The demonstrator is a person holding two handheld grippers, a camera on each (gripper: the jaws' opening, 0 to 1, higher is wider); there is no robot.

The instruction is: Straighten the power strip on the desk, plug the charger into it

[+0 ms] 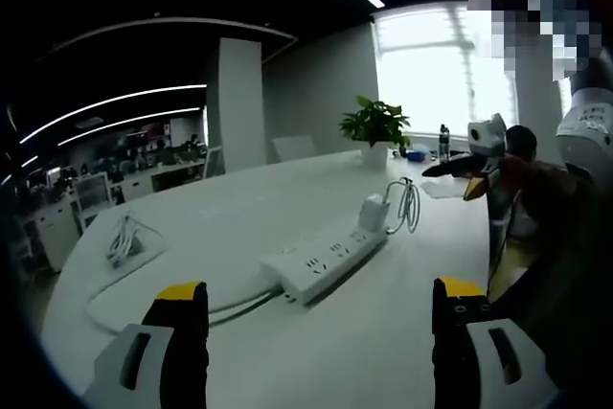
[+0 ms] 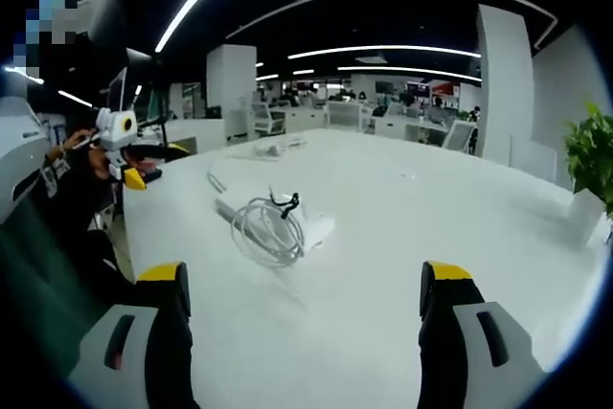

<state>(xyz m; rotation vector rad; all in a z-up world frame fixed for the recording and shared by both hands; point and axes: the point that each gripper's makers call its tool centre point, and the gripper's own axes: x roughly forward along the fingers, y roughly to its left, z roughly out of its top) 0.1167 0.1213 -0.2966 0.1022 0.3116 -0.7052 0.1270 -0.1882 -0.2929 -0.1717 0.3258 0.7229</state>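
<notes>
Spanning both views, the white table point(image 1: 239, 208) carries the power strip point(image 1: 326, 258) at centre frame in the left gripper view, lying askew. A charger point(image 1: 372, 212) seemingly stands at its far end, cable point(image 1: 406, 203) coiled beside. Left gripper point(image 1: 321, 318) and right gripper point(image 2: 302, 299) hover with fingers apart, empty. Advise pinching the strip's ends squarely before turning.

Each hand-held gripper has 2 black jaws with yellow tips and grey slotted housings: left hand-held gripper point(image 1: 319, 306), right hand-held gripper point(image 2: 305, 286).
</notes>
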